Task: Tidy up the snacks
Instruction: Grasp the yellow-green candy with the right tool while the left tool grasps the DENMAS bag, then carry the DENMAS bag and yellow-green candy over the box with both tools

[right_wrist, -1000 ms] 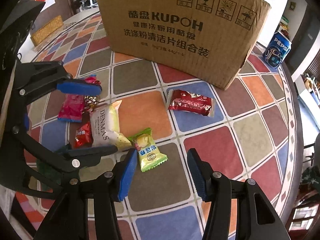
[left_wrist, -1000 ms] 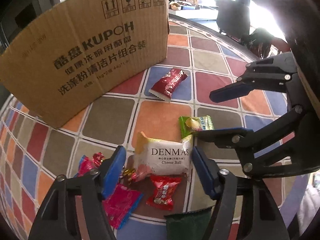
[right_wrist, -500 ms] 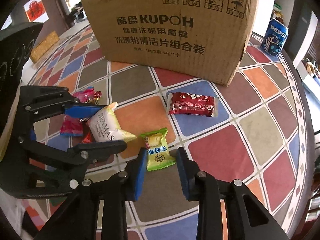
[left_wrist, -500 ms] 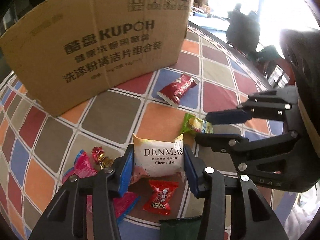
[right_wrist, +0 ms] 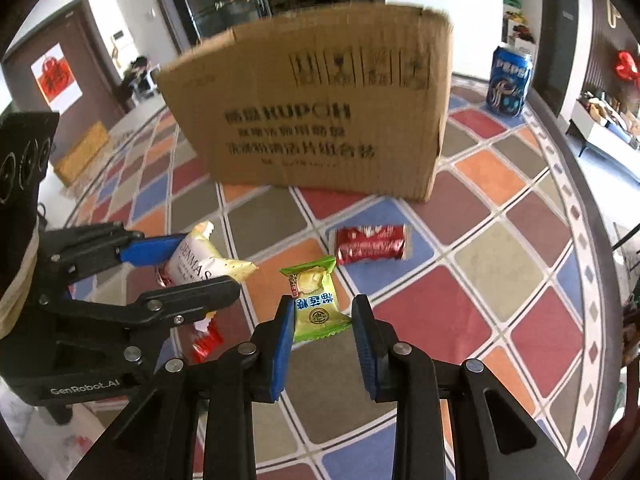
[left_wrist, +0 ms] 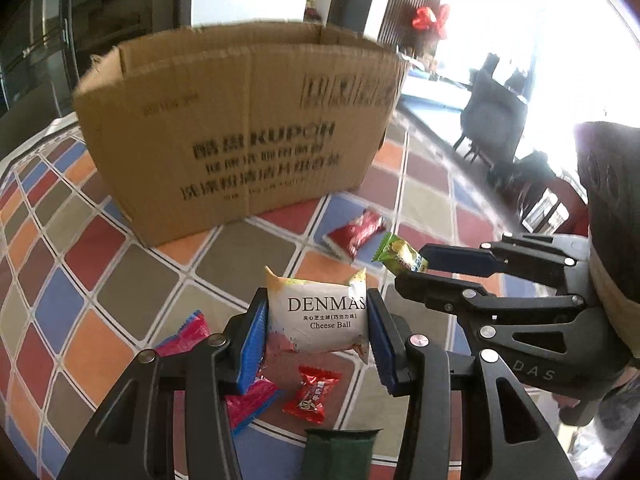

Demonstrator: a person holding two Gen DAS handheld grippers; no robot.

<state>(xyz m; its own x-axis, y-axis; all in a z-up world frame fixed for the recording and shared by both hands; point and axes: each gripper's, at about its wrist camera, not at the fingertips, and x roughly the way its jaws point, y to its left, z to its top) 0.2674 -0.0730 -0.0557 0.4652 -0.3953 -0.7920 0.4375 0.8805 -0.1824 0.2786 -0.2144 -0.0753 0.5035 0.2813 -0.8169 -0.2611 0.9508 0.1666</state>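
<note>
My left gripper is shut on a white DENMAS Cheese Ball packet and holds it above the table; it also shows in the right wrist view. My right gripper is shut on a green candy packet, lifted off the table, also seen in the left wrist view. An open KUPOH cardboard box stands behind. A dark red snack packet lies on the table in front of the box.
Pink wrappers, a small red candy and a dark green packet lie on the checkered tablecloth below my left gripper. A Pepsi can stands right of the box. The table edge curves at the right.
Both grippers closed on their packets and lifted them off the table. The views rose and now face the box.
</note>
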